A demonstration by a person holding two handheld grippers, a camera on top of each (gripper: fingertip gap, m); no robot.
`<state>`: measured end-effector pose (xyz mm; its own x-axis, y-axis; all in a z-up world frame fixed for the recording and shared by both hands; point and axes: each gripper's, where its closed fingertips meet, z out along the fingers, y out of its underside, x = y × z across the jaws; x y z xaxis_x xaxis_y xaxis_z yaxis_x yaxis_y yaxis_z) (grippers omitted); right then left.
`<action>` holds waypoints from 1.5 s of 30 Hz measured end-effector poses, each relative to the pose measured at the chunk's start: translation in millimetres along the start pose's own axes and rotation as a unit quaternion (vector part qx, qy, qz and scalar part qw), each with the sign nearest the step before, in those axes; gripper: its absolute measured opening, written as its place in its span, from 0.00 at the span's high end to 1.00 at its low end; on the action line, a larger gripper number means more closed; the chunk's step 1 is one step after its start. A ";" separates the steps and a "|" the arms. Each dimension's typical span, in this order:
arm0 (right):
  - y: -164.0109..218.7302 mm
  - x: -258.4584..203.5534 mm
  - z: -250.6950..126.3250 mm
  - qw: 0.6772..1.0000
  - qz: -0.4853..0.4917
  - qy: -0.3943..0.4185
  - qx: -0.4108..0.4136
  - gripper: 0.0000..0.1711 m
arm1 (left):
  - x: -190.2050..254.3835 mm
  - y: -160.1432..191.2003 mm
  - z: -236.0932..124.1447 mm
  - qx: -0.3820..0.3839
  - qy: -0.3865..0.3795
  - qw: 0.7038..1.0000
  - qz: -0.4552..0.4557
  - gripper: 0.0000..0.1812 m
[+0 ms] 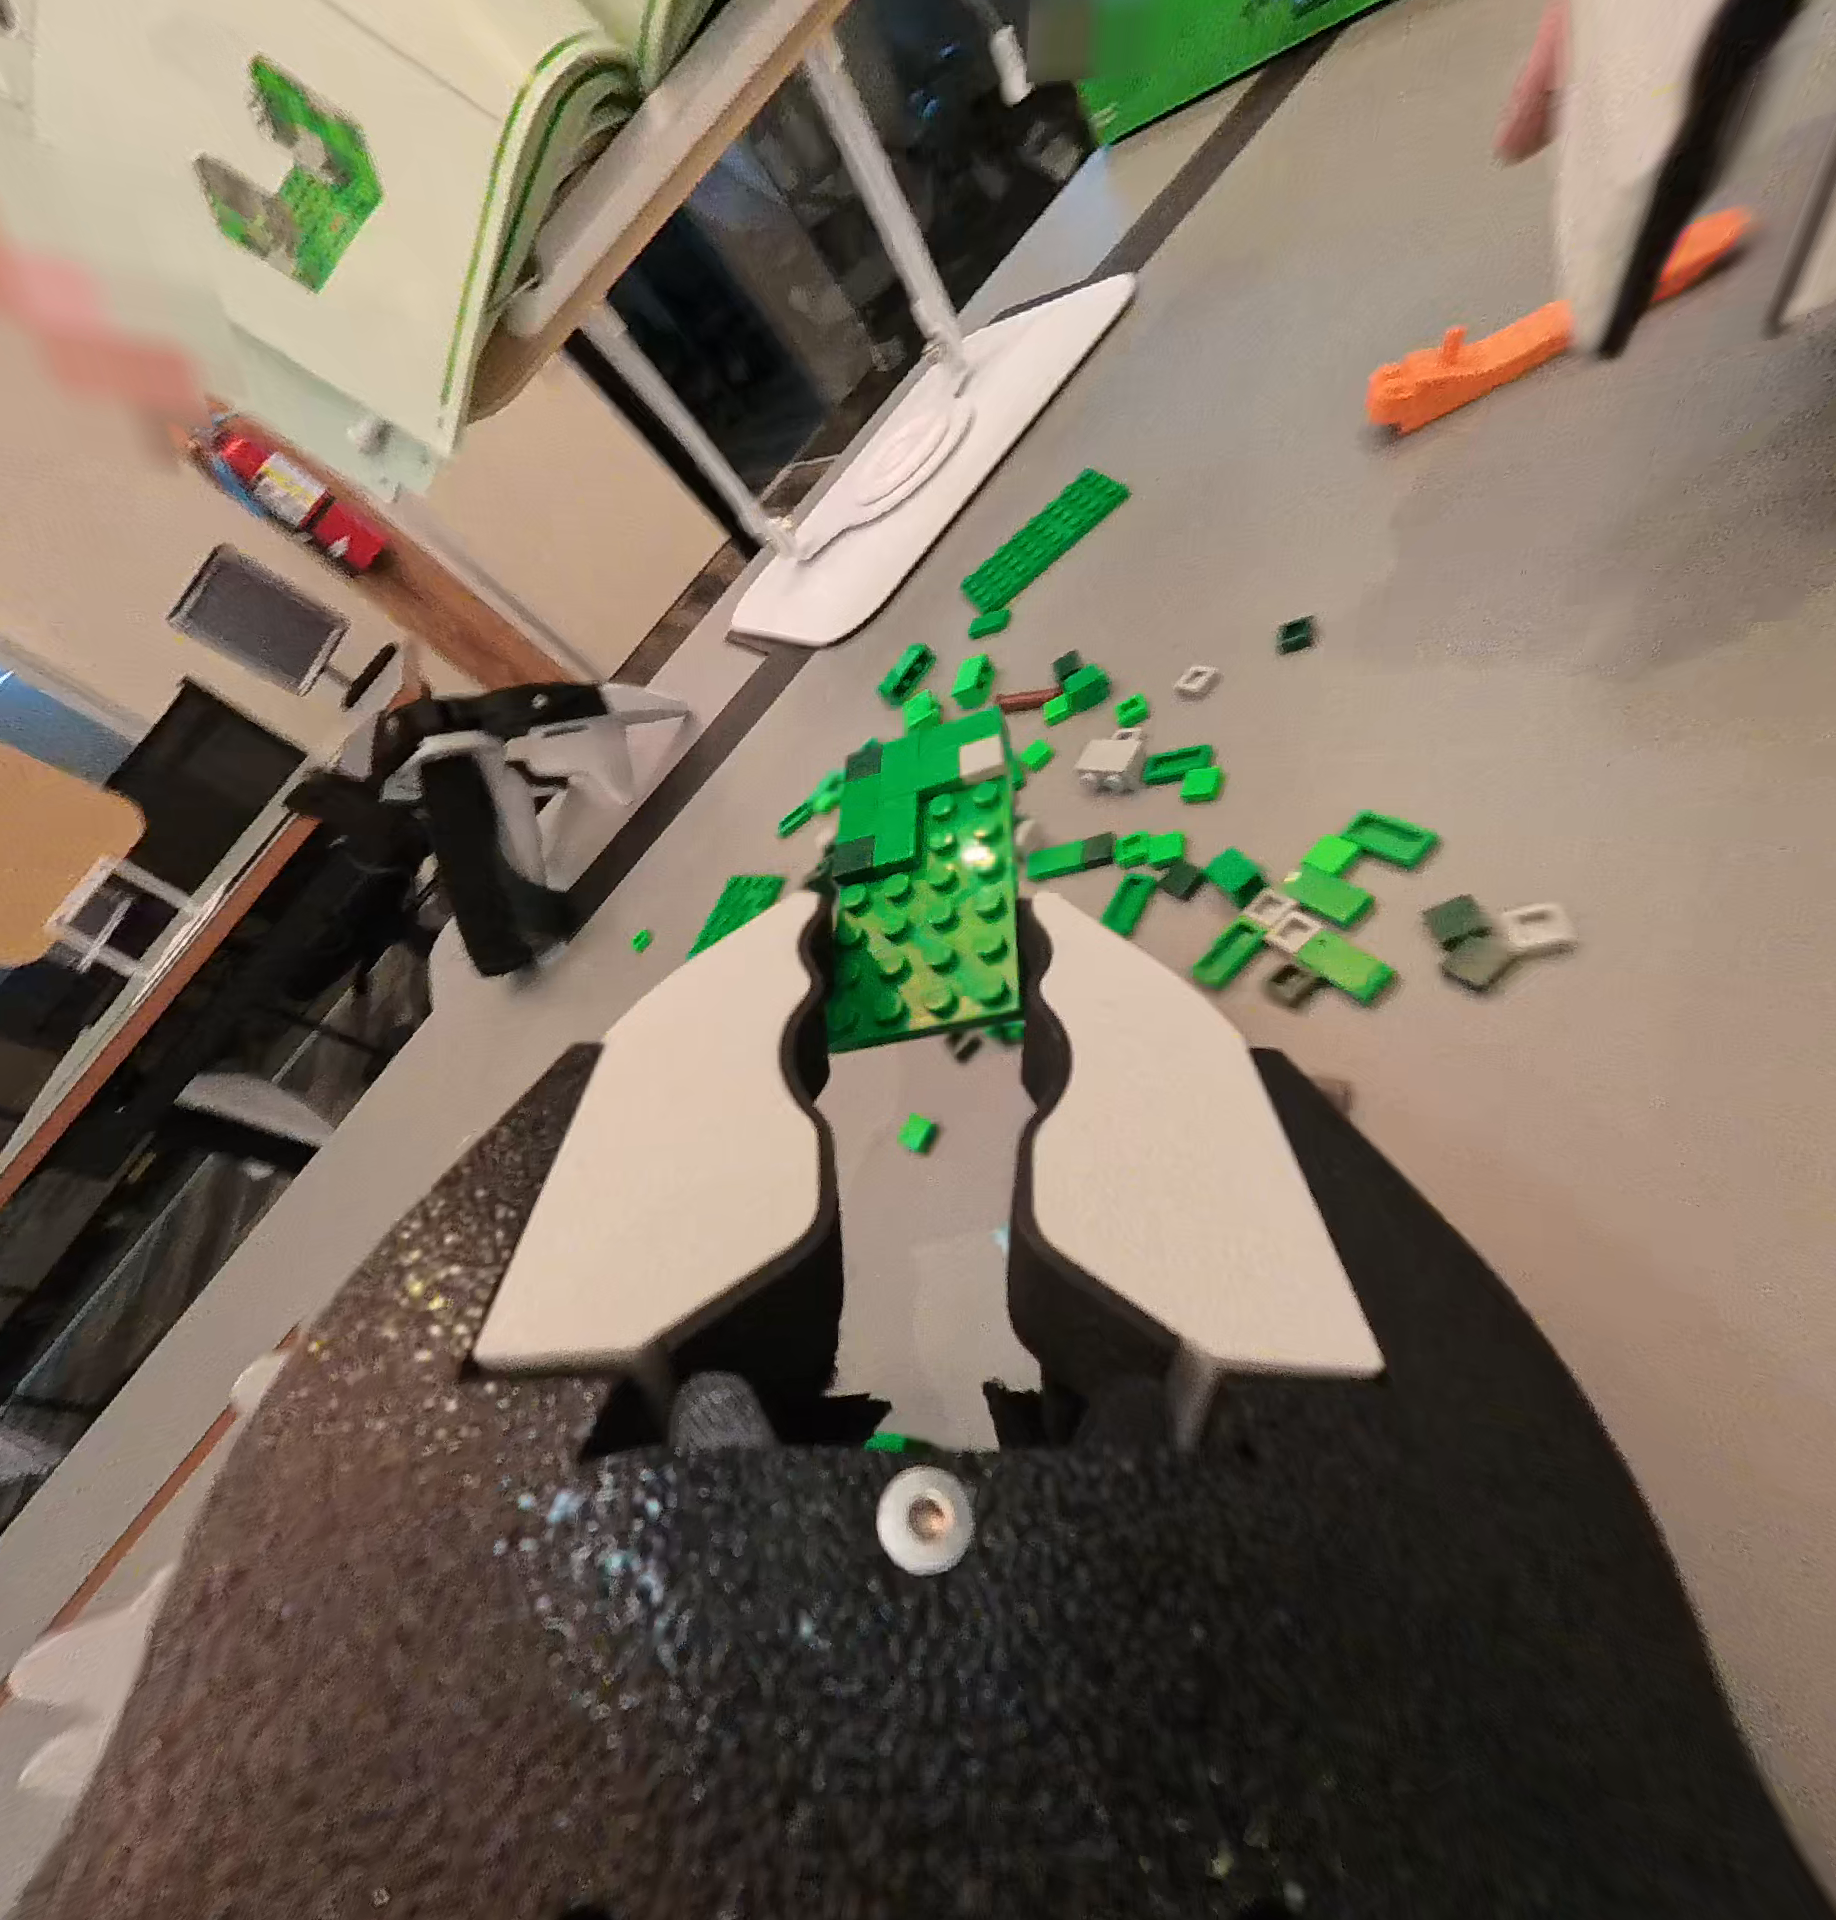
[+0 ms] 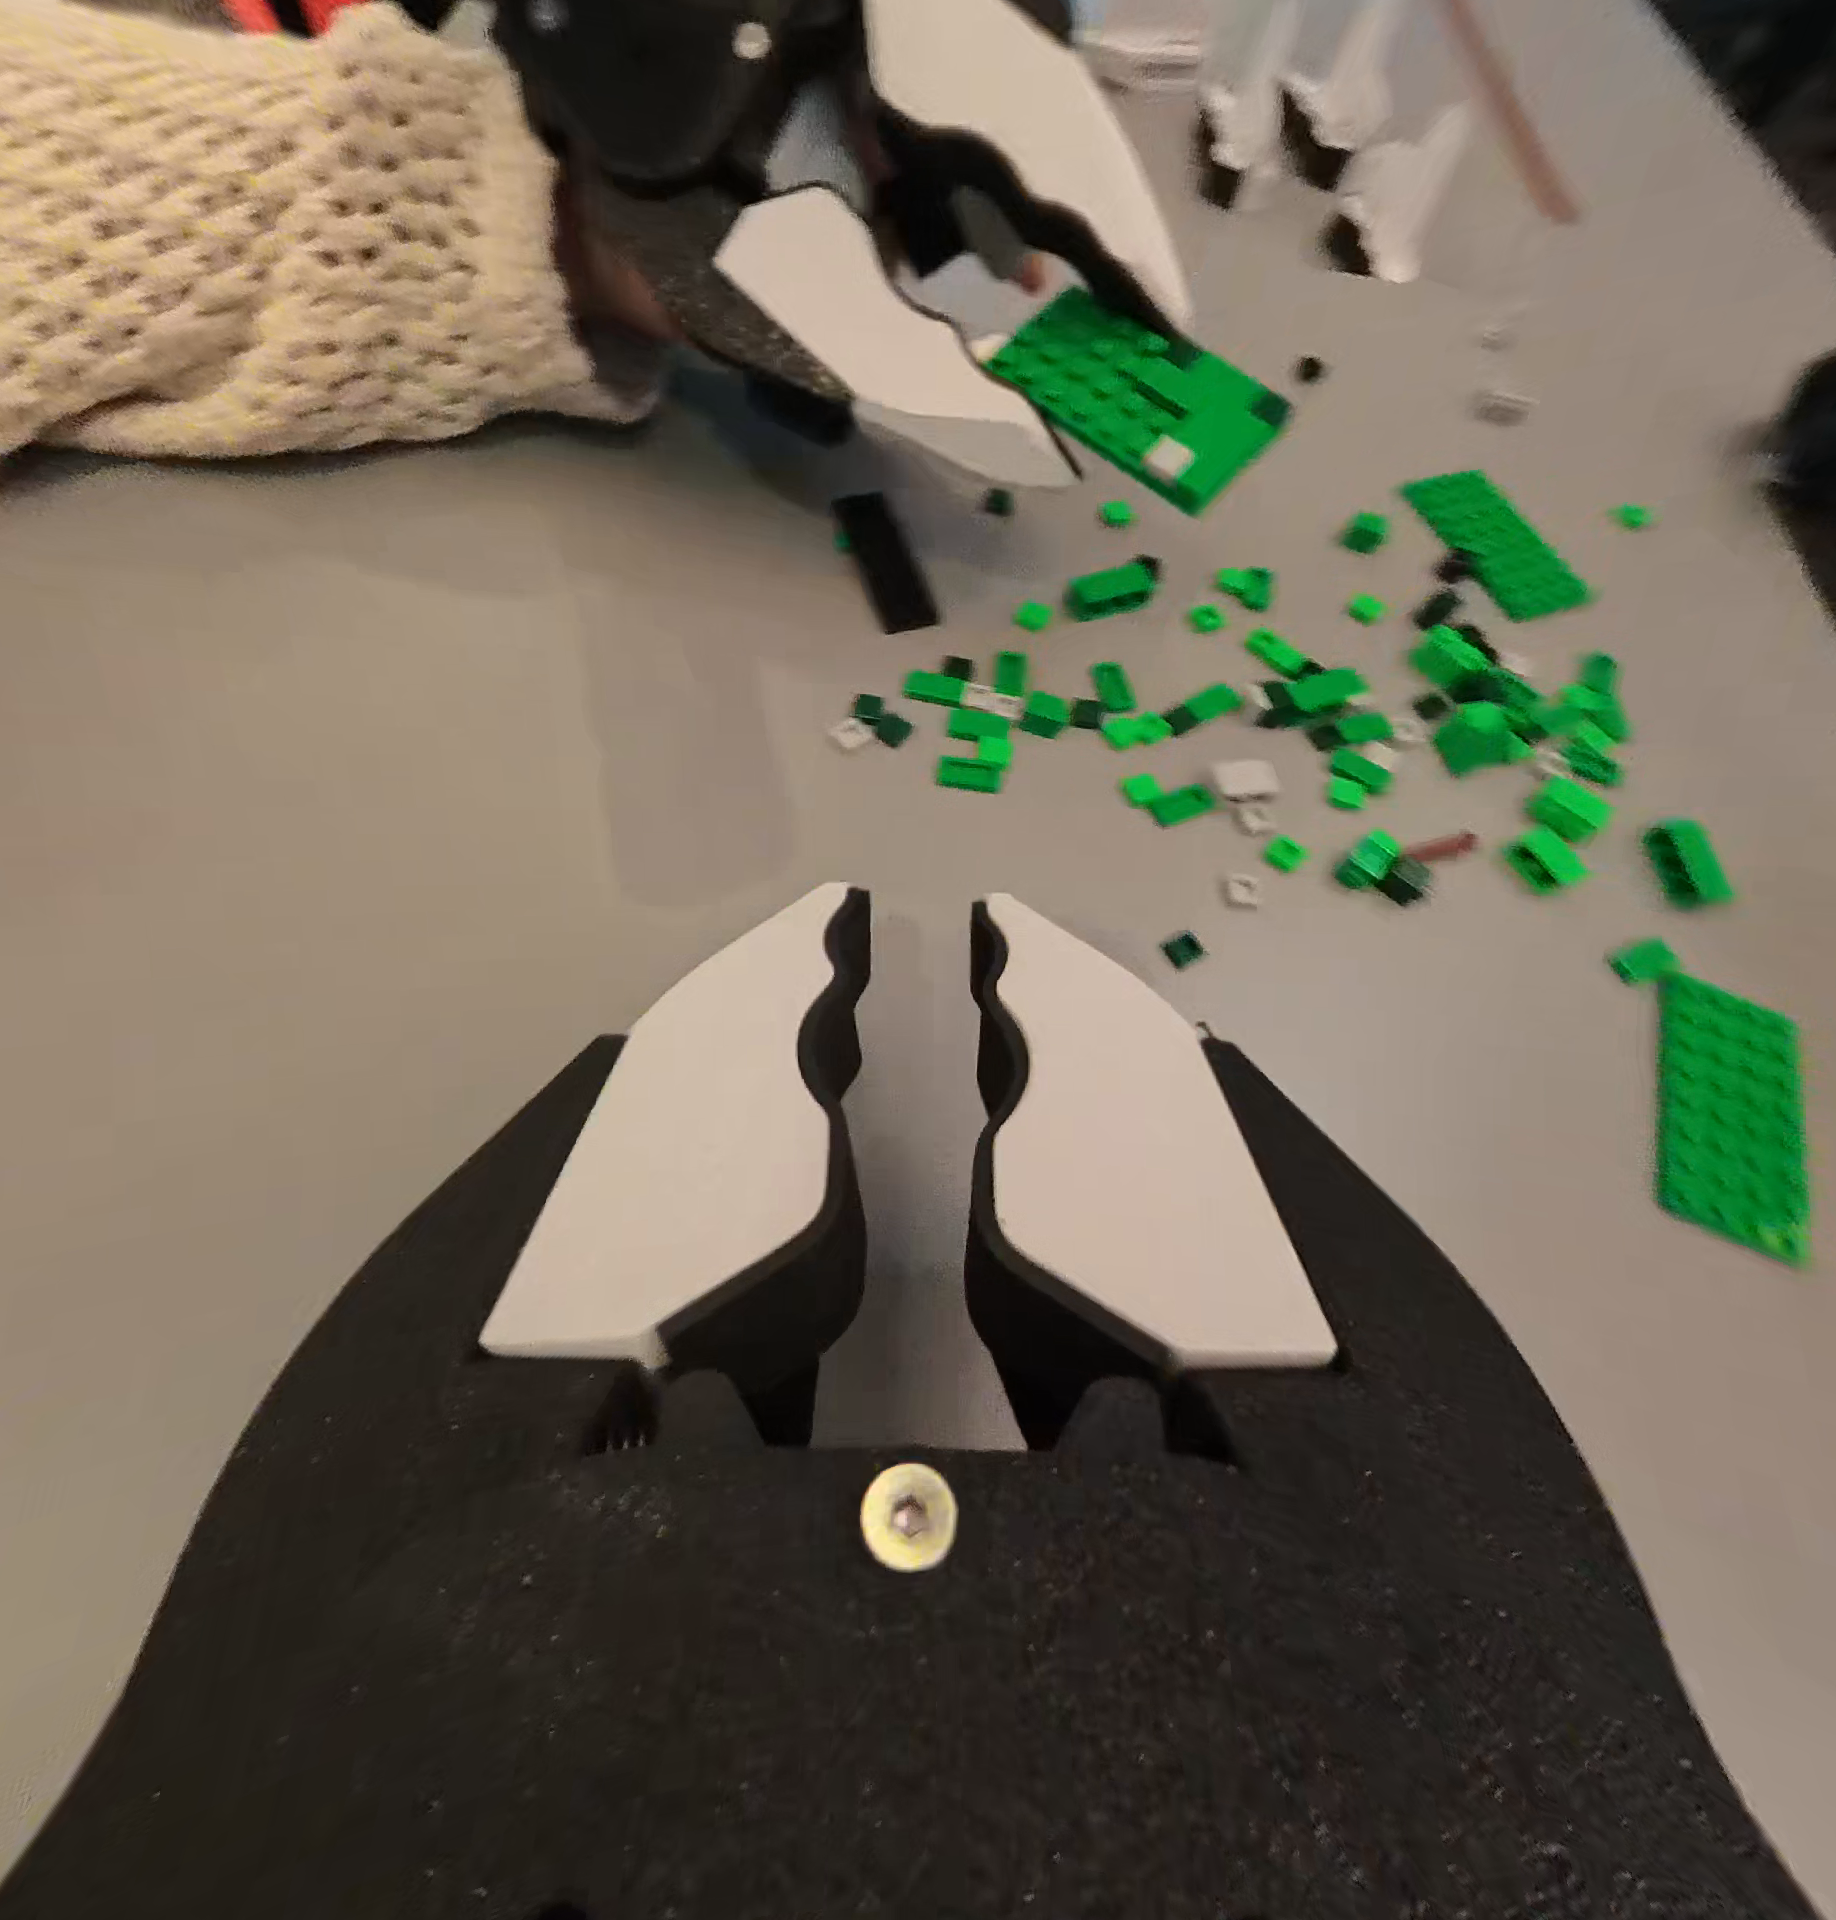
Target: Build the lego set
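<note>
**A:** Where does the build stand?

**B:** Early, I'd judge. The green base plate (image 1: 924,914) carries only a small patch of flat tiles at its far end: greens, a dark green or two, and one grey tile (image 1: 981,755). Most of its studs are bare.

**A:** And where is it?

**B:** Off the table, tilted. The left gripper (image 1: 924,971) has its two fingers closed against the plate's long sides at the near end, so it is held up above the scattered pieces (image 2: 1309,717).

**A:** The other tool?

**B:** The right gripper (image 2: 921,904) holds nothing. Its jaws stand a narrow gap apart over bare table (image 2: 322,779), well short of the pile.

**A:** So what is left?

**B:** Nearly everything, by the look of it. Dozens of small green, dark green and grey parts lie loose in the middle of the table, and two more green plates lie flat: one (image 2: 1496,545) beyond the pile, a long one (image 2: 1735,1122) toward the table's right edge. An orange brick separator (image 1: 1465,364) lies apart toward the far side, and the instruction booklet (image 1: 301,166) stands open on a white stand (image 1: 945,447) at the table's edge.
</note>
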<state>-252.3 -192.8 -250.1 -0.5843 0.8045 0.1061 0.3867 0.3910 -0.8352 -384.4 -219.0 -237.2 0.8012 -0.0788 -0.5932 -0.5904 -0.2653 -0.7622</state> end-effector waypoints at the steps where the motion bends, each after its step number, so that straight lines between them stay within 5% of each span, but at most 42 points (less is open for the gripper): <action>1: 0.0 -5.4 1.5 1.000 -0.016 -0.025 -0.008 0.90 | 6.9 -4.2 -0.4 0.010 0.020 1.000 0.006 0.82; 7: 26.0 -44.3 1.7 0.980 -0.052 -0.168 -0.097 0.90 | 22.2 -11.1 -2.1 0.022 0.065 0.997 0.025 0.82; 13: 39.8 -54.6 7.6 0.974 -0.083 -0.178 -0.110 0.90 | 27.1 -14.5 -6.7 0.034 0.097 0.995 0.004 0.82; 19: 39.1 -61.1 9.7 0.972 -0.090 -0.192 -0.104 0.90 | 82.2 -27.2 -21.2 0.024 0.263 0.964 0.010 0.82; 24: 36.8 -57.3 11.6 0.974 -0.087 -0.178 -0.106 0.90 | 92.3 -28.0 -21.4 0.007 0.270 0.962 0.046 0.82; 27: 21.9 -13.4 17.9 0.990 -0.064 -0.076 -0.103 0.90 | 75.4 -20.6 -14.9 -0.009 0.217 0.974 0.058 0.82; 29: 5.2 43.1 27.9 0.991 0.033 0.021 -0.125 0.93 | 66.8 -17.7 -14.3 -0.010 0.203 0.978 0.045 0.82; 34: -34.7 139.1 73.8 0.962 0.202 0.033 -0.181 0.92 | 56.8 -12.8 -14.3 -0.008 0.185 0.982 0.034 0.82; 39: -20.2 176.2 105.8 0.921 0.181 0.019 -0.344 0.92 | 57.3 -8.1 -13.1 -0.017 0.184 0.982 0.037 0.82; 45: -9.2 186.3 122.0 0.897 0.151 0.010 -0.415 0.92 | 60.8 -7.3 -12.4 -0.021 0.195 0.980 0.037 0.82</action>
<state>-451.8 -101.0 -288.4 -0.3536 0.9345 -0.0418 0.9282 0.3450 -0.1394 -330.1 -233.7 -264.5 0.7372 -0.4588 -0.4960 -0.6507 -0.2843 -0.7041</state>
